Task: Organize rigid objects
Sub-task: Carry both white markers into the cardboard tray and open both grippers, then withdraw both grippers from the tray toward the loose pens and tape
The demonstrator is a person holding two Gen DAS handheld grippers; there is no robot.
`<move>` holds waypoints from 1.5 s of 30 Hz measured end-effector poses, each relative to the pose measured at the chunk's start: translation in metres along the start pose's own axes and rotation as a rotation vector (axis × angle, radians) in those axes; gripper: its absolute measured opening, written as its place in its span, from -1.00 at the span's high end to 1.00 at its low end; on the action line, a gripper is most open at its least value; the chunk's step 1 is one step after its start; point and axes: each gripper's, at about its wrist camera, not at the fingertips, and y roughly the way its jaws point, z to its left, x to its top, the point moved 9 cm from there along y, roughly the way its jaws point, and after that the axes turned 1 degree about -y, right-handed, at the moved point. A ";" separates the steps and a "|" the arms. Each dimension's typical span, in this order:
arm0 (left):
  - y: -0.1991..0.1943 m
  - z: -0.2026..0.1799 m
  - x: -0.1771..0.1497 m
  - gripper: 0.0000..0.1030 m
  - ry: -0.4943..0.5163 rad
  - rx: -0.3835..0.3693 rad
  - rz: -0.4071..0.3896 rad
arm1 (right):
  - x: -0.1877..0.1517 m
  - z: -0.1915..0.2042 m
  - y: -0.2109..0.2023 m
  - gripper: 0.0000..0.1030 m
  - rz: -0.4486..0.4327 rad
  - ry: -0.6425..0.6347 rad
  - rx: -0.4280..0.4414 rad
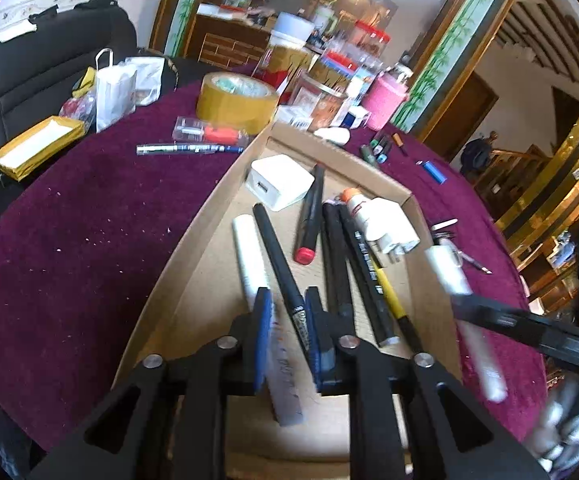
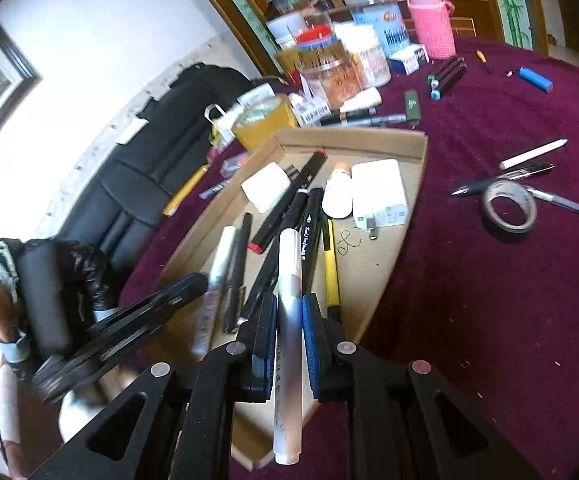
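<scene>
Over the cardboard tray (image 1: 193,240) on the maroon tablecloth (image 1: 89,240), the left gripper (image 1: 288,336) hovers with fingers narrowly parted, gripping nothing, a black pen (image 1: 279,264) lying beneath them. Beside it, the right gripper (image 2: 289,340) pinches a silver-and-white marker (image 2: 289,320), capped and upright between blue pads, above the tray's near edge.

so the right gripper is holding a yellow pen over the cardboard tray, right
Not quite. In the right wrist view the right gripper is shut on a silver-white marker, not a yellow pen. The yellow pen lies loose in the cardboard tray. The rest holds: the marker is over the tray.
</scene>
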 end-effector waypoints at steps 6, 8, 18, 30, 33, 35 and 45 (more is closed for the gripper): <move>-0.034 -0.003 0.009 0.06 -0.012 -0.044 -0.102 | -0.005 0.000 0.032 0.71 0.058 0.022 -0.055; -0.042 -0.006 0.012 -0.10 -0.005 -0.048 -0.121 | -0.008 0.002 0.035 0.69 0.060 0.016 -0.071; -0.061 -0.025 0.021 -0.46 0.002 -0.044 -0.189 | -0.003 0.004 -0.009 -0.27 -0.058 -0.054 -0.069; -0.064 -0.091 0.015 -0.58 0.162 -0.021 -0.226 | 0.025 -0.079 -0.130 -0.89 -0.438 -0.224 -0.549; -0.057 -0.108 0.010 -0.61 0.189 -0.023 -0.204 | 0.034 -0.110 -0.142 -0.89 -0.440 -0.221 -0.599; -0.053 -0.116 0.007 -0.62 0.198 -0.031 -0.188 | 0.040 -0.133 -0.149 -0.89 -0.436 -0.187 -0.602; -0.005 -0.168 -0.012 -0.62 0.247 -0.047 -0.062 | 0.060 -0.236 -0.171 -0.89 -0.459 0.049 -0.595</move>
